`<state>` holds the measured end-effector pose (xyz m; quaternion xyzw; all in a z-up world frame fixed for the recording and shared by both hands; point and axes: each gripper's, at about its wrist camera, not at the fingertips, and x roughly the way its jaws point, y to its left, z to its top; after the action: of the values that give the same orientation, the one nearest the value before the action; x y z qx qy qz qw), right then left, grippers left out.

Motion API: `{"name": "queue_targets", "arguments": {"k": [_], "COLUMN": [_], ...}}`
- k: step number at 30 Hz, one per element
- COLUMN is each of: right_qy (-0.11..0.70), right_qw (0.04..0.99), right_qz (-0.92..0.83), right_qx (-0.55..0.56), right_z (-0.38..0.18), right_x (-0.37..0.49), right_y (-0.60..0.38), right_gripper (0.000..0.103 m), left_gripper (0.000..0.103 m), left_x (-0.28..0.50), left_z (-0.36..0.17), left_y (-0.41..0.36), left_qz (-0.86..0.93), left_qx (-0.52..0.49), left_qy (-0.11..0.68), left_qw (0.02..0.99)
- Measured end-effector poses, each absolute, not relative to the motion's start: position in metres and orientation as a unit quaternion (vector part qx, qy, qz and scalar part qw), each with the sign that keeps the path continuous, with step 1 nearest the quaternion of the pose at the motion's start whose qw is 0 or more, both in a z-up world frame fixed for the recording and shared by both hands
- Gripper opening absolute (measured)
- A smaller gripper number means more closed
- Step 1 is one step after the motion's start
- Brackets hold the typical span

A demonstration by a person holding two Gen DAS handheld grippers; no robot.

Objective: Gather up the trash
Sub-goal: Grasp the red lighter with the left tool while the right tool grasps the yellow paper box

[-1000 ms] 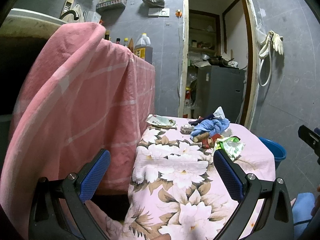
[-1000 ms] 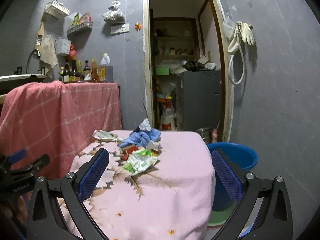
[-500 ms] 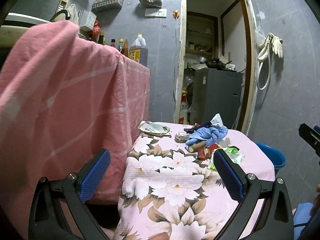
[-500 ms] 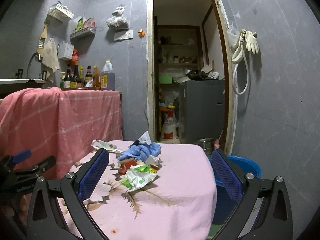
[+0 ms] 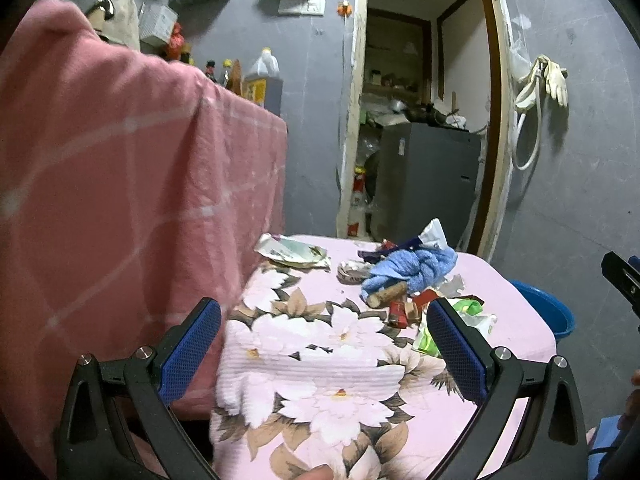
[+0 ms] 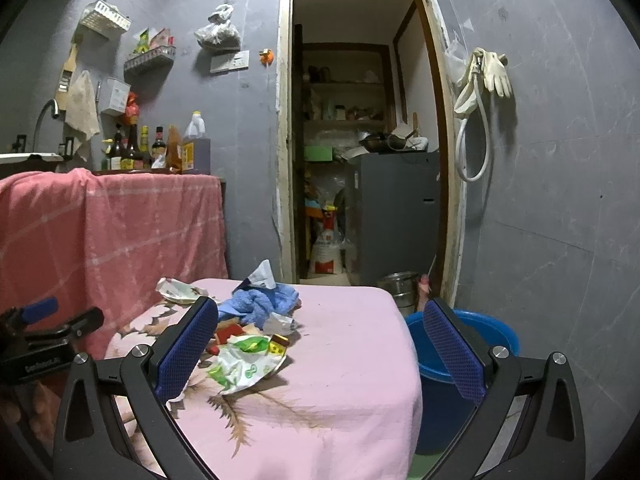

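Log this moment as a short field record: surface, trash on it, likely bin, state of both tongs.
surface: table under a pink floral cloth
trash: green-and-white wrapper, crumpled paper wrapper, brown cork-like roll, small red packets
other item: blue cloth lying among the trash
likely bin: blue tub on the floor beside the table
left tongs: open, empty, short of the pile
right tongs: open, empty

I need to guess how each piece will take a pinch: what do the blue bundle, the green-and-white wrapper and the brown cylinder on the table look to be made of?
Blue bundle: soft terry-like cloth, matte, bunched in folds. Green-and-white wrapper: thin printed plastic film, slightly glossy and crinkled. Brown cylinder: rough, matte and tan, possibly cork or wood; too small to tell.
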<state>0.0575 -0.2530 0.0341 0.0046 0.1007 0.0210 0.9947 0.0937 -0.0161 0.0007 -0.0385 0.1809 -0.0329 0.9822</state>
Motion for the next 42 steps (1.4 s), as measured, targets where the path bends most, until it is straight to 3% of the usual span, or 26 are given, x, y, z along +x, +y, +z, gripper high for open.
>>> {"name": "queue_targets", "arguments": {"k": [14, 17, 19, 21, 25, 27, 34, 42], "right_qy": [0.165, 0.184, 0.200, 0.216, 0.246, 0.259, 0.295, 0.338], "right_qw": [0.985, 0.982, 0.978, 0.974, 0.965, 0.961, 0.946, 0.926], "right_qz": [0.037, 0.043, 0.057, 0.067, 0.087, 0.095, 0.132, 0.169], "right_qx": [0.007, 0.011, 0.018, 0.021, 0.013, 0.010, 0.013, 0.023], "right_z": [0.012, 0.008, 0.004, 0.000, -0.009, -0.012, -0.022, -0.036], "right_x": [0.116, 0.133, 0.145, 0.156, 0.177, 0.184, 0.204, 0.221], "right_y": [-0.258, -0.264, -0.268, -0.270, -0.266, -0.263, -0.255, -0.242], "right_gripper": [0.103, 0.102, 0.095, 0.081, 0.067, 0.053, 0.044, 0.040], "left_gripper": [0.100, 0.093, 0.085, 0.075, 0.059, 0.052, 0.036, 0.036], "left_x": [0.150, 0.162, 0.173, 0.181, 0.199, 0.206, 0.231, 0.242], "left_z": [-0.009, -0.012, -0.016, -0.021, -0.030, -0.033, -0.048, -0.051], "left_y": [-0.027, -0.035, -0.041, -0.046, -0.061, -0.065, -0.068, -0.068], "left_qz": [-0.091, -0.108, -0.120, -0.130, -0.151, -0.156, -0.175, -0.187], "left_qx": [-0.042, -0.034, -0.026, -0.020, 0.004, 0.012, 0.017, 0.019], "left_qy": [0.253, 0.271, 0.288, 0.301, 0.333, 0.346, 0.407, 0.424], "left_qw": [0.962, 0.956, 0.950, 0.945, 0.931, 0.925, 0.897, 0.886]}}
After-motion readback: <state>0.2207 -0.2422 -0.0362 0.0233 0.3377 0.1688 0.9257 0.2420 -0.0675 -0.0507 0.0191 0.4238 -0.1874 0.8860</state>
